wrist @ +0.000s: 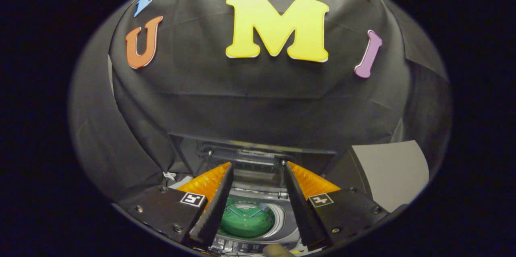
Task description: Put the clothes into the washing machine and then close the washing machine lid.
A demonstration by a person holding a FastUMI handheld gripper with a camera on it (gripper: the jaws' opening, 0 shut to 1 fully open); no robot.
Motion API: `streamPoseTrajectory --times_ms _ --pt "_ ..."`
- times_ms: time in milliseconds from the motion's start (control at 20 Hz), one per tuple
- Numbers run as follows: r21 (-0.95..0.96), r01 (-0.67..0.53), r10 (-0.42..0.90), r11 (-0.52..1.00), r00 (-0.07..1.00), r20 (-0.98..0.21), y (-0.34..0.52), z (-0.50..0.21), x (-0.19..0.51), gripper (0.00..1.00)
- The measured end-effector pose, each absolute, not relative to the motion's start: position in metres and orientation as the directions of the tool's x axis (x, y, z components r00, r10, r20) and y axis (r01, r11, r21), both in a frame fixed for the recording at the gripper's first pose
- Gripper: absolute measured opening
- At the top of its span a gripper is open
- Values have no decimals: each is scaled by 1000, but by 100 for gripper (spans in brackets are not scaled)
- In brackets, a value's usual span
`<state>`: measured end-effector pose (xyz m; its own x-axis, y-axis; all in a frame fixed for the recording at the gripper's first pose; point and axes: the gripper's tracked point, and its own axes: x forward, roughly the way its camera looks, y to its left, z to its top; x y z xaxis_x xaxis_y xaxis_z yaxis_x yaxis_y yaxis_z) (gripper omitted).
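Where jaws gape, perhaps round drum.

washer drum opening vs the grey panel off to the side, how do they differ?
The drum opening is round and lies low between the gripper fingers; the grey panel is flat, straight-edged, and stands beyond the outer side of one finger. The drum opening holds green cloth; the grey panel is bare. The gripper fingers are spread apart, holding nothing.
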<state>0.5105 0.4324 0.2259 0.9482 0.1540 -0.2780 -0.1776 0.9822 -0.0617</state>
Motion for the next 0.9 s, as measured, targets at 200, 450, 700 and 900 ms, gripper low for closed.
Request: streamPoseTrajectory --times_ms 200,450,700,900 --pt "-53 -170 151 984 953 -262 439 247 532 79" --pt "-44 -161 143 986 949 -281 452 257 559 79" --pt "-23 -142 124 990 926 -356 465 242 590 79" --pt "-16 -112 94 994 899 -428 469 222 615 79"
